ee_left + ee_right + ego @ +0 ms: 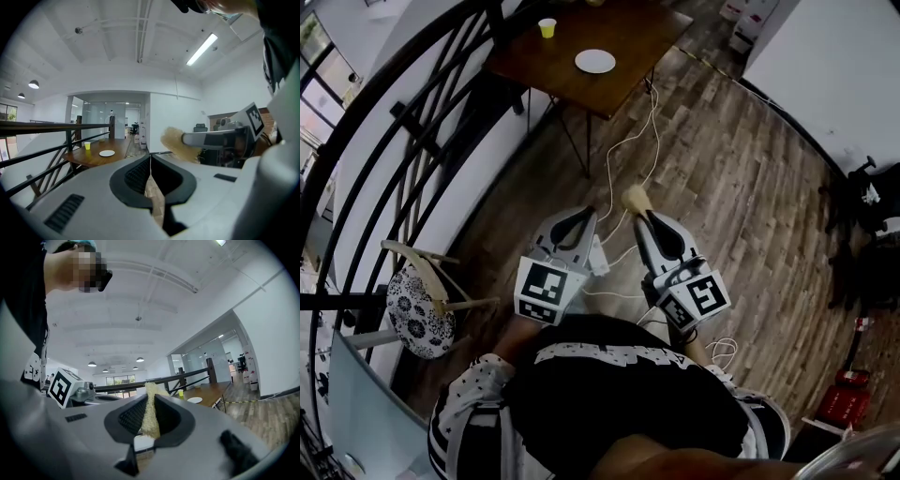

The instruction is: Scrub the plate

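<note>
A white plate (595, 61) lies on a brown wooden table (623, 33) far ahead, with a small yellow cup (547, 28) beside it. Both show small in the left gripper view as the plate (107, 153) and cup (87, 146), and in the right gripper view as the plate (194, 400). My right gripper (639, 210) is shut on a tan scrub sponge (150, 413), whose end (635, 198) sticks out past the jaws. My left gripper (584, 217) is shut with nothing in it. Both are held close to my body, well short of the table.
A black stair railing (403, 141) curves along the left. A chair with a patterned cushion (417, 309) stands at the lower left. White cables (623, 159) trail over the wood floor from the table. A red object (842, 398) sits at the lower right.
</note>
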`<state>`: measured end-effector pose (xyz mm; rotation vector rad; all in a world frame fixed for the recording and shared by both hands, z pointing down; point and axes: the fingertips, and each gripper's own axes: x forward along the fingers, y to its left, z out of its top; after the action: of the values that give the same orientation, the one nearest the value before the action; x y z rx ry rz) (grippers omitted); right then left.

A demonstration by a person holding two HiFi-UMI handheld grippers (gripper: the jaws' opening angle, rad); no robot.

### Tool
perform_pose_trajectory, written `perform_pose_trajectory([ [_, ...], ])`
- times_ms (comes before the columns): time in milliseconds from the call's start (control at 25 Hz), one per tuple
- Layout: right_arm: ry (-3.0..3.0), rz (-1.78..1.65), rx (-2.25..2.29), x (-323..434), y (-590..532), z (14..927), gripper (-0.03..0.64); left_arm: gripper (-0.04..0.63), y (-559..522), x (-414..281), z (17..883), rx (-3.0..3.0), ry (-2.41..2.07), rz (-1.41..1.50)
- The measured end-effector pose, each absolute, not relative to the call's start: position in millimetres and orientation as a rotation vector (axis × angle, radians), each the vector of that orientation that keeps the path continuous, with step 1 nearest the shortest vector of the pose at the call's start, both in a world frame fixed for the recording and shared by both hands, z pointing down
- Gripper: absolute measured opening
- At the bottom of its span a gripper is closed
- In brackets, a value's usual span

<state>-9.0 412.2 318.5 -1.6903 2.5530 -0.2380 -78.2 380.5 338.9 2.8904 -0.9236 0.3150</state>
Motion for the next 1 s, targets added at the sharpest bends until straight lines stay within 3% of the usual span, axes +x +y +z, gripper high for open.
perform_pose_trajectory([
  [1000, 2.547, -0.251, -1.755, -43.1, 319.4, 316.2, 0.049, 0.014, 281.9, -109.4, 340.5, 2.89, -0.859, 0.277],
])
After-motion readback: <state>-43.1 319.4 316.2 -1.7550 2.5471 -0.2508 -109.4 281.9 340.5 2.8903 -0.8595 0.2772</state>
